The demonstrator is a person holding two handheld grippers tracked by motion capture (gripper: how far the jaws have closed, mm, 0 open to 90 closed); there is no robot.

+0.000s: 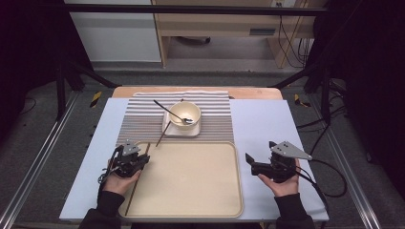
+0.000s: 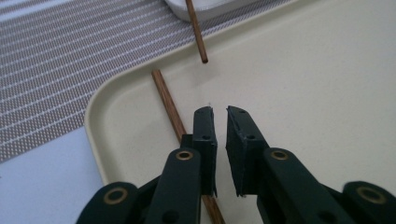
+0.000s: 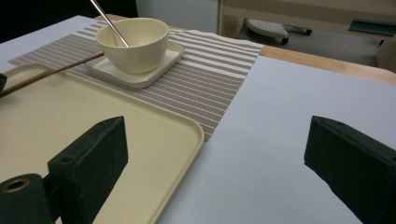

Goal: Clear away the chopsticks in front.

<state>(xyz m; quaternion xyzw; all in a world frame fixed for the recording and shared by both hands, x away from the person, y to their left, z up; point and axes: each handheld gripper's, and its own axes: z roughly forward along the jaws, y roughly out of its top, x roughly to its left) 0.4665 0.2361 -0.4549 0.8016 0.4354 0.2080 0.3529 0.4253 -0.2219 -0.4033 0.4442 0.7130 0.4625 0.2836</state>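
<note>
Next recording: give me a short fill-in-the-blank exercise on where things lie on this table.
1. The metal spoon rests in the cream ____.
2. The cream bowl stands on a white square ____.
3. One brown wooden chopstick lies along the left edge of the beige ____.
4. The right tool has its jaws wide ____.

Missing words: bowl; plate; tray; open
</note>
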